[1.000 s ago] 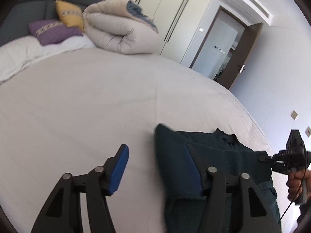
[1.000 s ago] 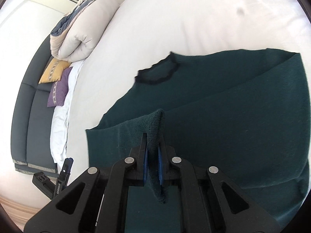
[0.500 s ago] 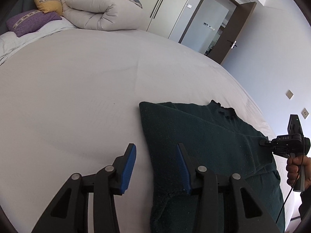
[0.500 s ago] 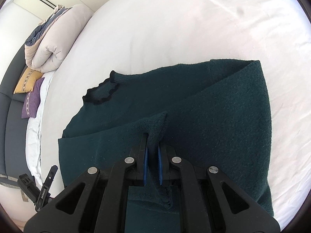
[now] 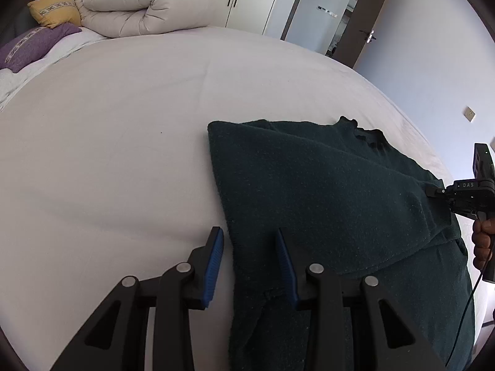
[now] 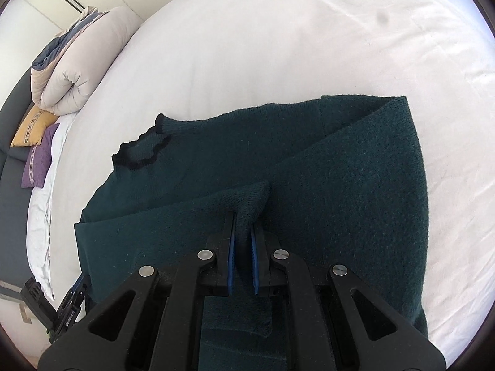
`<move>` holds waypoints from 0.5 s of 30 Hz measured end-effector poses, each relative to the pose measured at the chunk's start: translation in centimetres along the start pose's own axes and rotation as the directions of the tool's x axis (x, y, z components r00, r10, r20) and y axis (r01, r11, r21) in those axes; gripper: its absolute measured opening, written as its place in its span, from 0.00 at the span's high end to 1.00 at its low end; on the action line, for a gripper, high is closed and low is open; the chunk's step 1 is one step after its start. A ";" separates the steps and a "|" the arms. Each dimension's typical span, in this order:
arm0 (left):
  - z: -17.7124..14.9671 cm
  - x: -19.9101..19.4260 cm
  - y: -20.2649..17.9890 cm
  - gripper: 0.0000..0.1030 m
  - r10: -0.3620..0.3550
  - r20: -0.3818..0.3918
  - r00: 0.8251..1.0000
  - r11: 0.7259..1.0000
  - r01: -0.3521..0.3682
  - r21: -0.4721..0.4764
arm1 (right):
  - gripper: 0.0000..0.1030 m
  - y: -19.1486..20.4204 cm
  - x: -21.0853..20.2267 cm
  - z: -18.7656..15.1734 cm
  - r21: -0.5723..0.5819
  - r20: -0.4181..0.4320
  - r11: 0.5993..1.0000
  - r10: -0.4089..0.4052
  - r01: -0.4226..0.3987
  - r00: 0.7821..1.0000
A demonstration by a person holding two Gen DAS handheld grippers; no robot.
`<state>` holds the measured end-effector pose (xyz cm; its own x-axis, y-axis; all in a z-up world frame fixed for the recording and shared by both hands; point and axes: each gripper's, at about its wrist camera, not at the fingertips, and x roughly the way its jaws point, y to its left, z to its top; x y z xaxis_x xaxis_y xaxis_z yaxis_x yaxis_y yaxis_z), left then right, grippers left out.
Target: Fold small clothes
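Right wrist view: R gripper (image 6: 243, 235) pinches a fold of green sweater (image 6: 340, 185) on bed (image 6: 278, 46) (likely to carry it over), L gripper (image 5: 249, 259) open, straddling sweater edge, empty.

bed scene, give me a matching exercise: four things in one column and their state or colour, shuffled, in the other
Things:
1. left gripper
2. right gripper
3. sweater
4. duvet

States or colours:
A. rolled up near the cushions
B. dark green, partly folded on the bed
C. open, straddling the sweater's edge
D. shut on a pinch of knit

Pairs: 1-C, 2-D, 3-B, 4-A
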<state>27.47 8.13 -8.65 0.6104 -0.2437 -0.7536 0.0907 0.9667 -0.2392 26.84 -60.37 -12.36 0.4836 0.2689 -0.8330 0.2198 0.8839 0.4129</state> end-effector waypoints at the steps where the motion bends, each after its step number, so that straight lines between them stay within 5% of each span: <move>1: 0.0 0.0 -0.1 0.62 0.007 -0.002 1.000 1.000 -0.007 0.008 | 0.93 0.2 -0.4 -0.2 -0.014 0.010 1.000 -0.008 0.008 1.000; 8: 0.4 -0.9 0.5 0.62 -0.024 0.004 1.000 0.999 0.024 -0.025 | 0.88 -1.4 -0.6 -0.2 0.069 0.006 0.998 0.009 -0.010 1.000; 12: 1.7 -4.4 3.2 0.57 -0.040 0.126 0.991 0.993 0.054 -0.110 | 0.79 -1.7 -3.8 -0.6 0.133 0.133 0.987 -0.110 0.092 0.985; 15: 2.0 -5.1 4.1 0.54 -0.042 0.155 0.987 0.990 0.062 -0.128 | 0.79 -0.3 -5.7 -1.3 0.099 0.200 0.995 -0.047 0.027 0.979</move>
<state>26.34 13.51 -4.56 0.7204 -0.2689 -0.6393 0.0267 0.9319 -0.3618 22.95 -61.68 -8.19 0.6326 0.1451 -0.7608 0.3154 0.8489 0.4242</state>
